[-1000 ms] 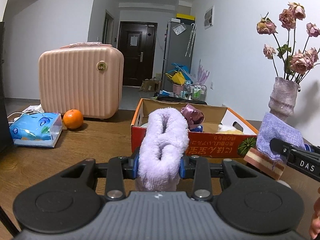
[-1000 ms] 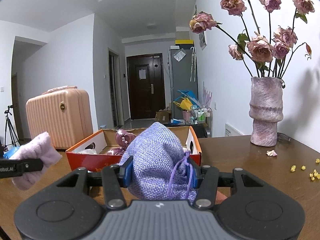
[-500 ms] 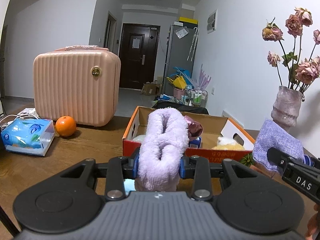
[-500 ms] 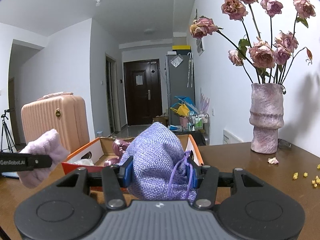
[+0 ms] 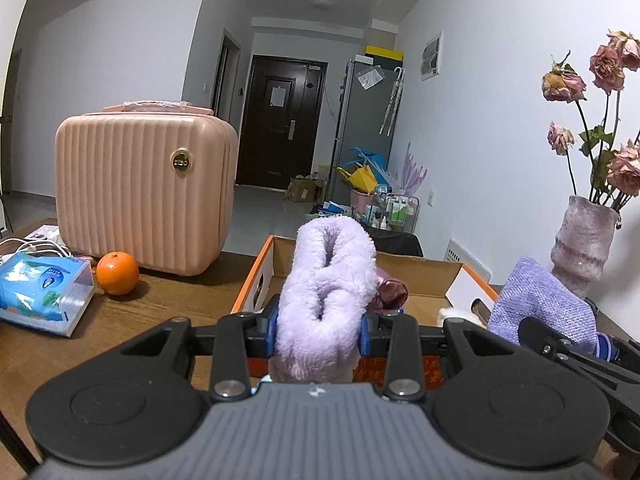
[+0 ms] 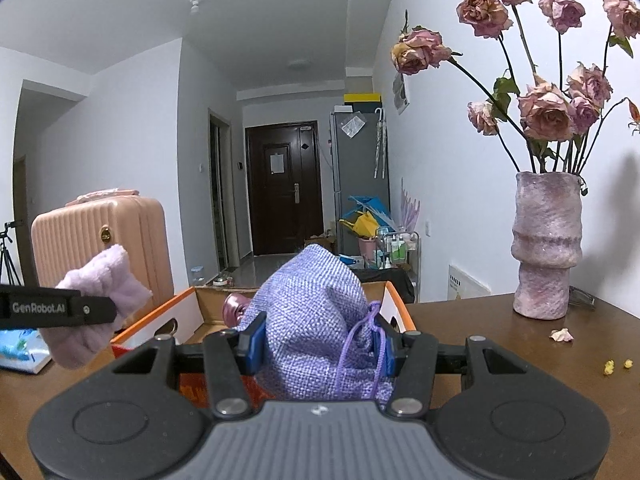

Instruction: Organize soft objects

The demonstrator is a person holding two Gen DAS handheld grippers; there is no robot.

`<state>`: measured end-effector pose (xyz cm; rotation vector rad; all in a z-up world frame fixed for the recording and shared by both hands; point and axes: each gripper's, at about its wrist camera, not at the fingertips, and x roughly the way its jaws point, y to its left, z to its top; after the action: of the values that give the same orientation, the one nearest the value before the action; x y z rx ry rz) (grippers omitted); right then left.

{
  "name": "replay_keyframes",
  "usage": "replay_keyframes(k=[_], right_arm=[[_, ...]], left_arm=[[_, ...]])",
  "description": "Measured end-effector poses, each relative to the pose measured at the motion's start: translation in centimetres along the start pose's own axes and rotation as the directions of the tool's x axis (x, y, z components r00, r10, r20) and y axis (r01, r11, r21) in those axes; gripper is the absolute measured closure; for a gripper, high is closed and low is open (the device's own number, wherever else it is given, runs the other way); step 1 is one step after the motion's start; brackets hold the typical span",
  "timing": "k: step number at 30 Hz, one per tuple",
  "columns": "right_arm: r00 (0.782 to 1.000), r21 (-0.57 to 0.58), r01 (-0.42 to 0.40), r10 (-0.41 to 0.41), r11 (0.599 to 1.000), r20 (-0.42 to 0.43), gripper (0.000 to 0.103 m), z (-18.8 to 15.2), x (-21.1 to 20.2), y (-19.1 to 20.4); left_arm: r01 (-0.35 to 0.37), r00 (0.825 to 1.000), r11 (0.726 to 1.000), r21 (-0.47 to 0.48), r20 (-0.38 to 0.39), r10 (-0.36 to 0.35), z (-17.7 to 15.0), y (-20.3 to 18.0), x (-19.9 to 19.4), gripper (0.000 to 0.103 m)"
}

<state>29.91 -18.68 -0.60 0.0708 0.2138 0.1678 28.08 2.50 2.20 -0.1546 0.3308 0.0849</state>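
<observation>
- The left gripper [image 5: 319, 326] is squeezing a fluffy lilac cloth [image 5: 328, 292] between its blue pads, its jaws drawn in tight on the folded fabric.
- The right gripper [image 6: 318, 342] is clamping a purple woven pouch [image 6: 312, 320] the same way, and the pouch's drawstring [image 6: 362, 344] is dangling by the right pad.
- Both soft things are being held up in the air above the near side of an open cardboard box [image 5: 416, 268] with orange edges.
- A shiny mauve item [image 5: 390, 294] is lying inside the box, just behind the cloth.
- The box is sitting on a brown wooden table [image 5: 168, 304].
- On the table's left side, an orange [image 5: 117, 279] is resting between a pack of tissues [image 5: 40, 296] and a pink ribbed case [image 5: 140, 192].
- On the right, a pale vase [image 6: 546, 244] is holding dried roses [image 6: 544, 108], with fallen petals [image 6: 560, 335] lying near its base.
</observation>
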Motion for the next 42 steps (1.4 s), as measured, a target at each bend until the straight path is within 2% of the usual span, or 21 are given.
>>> replay_keyframes(k=[17, 42], right_arm=[[1.000, 0.041, 0.031, -0.031, 0.999, -0.002, 0.052, 1.3, 4.9, 0.3], [0.996, -0.014, 0.024, -0.025, 1.000, -0.081, 0.052, 3.4, 12.3, 1.4]], left_arm=[[-0.010, 1.000, 1.000, -0.022, 0.005, 0.010, 1.4, -0.1, 4.0, 0.067], [-0.030, 1.000, 0.999, -0.017, -0.004, 0.030, 2.9, -1.1, 10.6, 0.067]])
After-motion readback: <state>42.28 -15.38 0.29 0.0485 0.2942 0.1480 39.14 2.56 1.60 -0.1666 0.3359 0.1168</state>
